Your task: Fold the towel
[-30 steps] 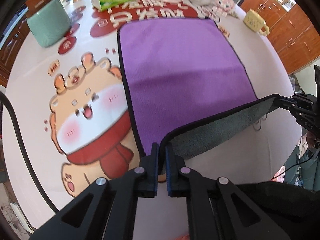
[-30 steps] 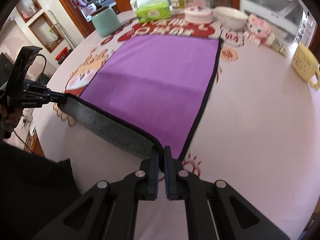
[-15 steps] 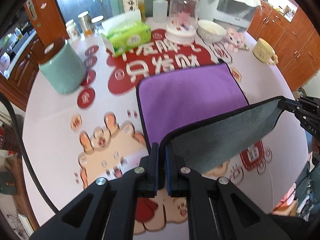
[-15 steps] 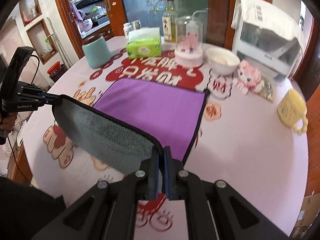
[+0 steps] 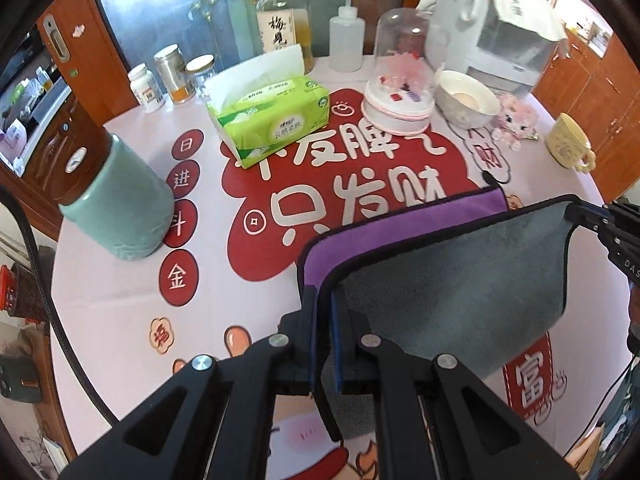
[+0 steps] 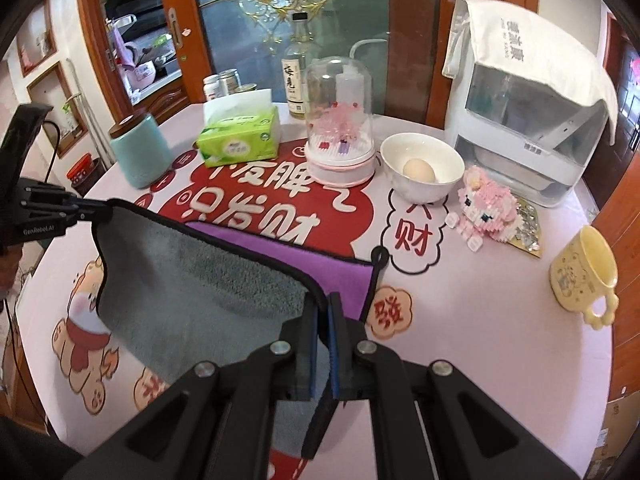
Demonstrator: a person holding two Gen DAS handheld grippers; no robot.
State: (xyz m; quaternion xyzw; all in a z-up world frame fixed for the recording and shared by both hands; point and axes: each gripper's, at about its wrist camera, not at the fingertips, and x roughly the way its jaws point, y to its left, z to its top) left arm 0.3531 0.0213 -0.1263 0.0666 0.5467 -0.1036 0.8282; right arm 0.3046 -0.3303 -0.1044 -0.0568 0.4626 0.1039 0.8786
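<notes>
The towel (image 5: 460,280) is purple on top and grey underneath, with a black border. My left gripper (image 5: 324,300) is shut on its near left corner, and my right gripper (image 6: 323,304) is shut on its near right corner. Both corners are lifted and carried over the far half, so the grey underside (image 6: 192,280) faces me. A purple strip (image 6: 312,258) of the far half lies flat on the table. The right gripper shows in the left wrist view (image 5: 576,212), and the left gripper in the right wrist view (image 6: 102,212).
Beyond the towel stand a green tissue box (image 5: 276,120), a teal canister (image 5: 120,208), a glass dome (image 6: 340,128), a white bowl with an egg (image 6: 420,168), a pink brick figure (image 6: 488,204), a yellow mug (image 6: 584,272) and bottles (image 5: 348,40).
Both grippers have carried the near edge of the towel up and forward toward the far edge. Much less purple shows now and more grey underside.
</notes>
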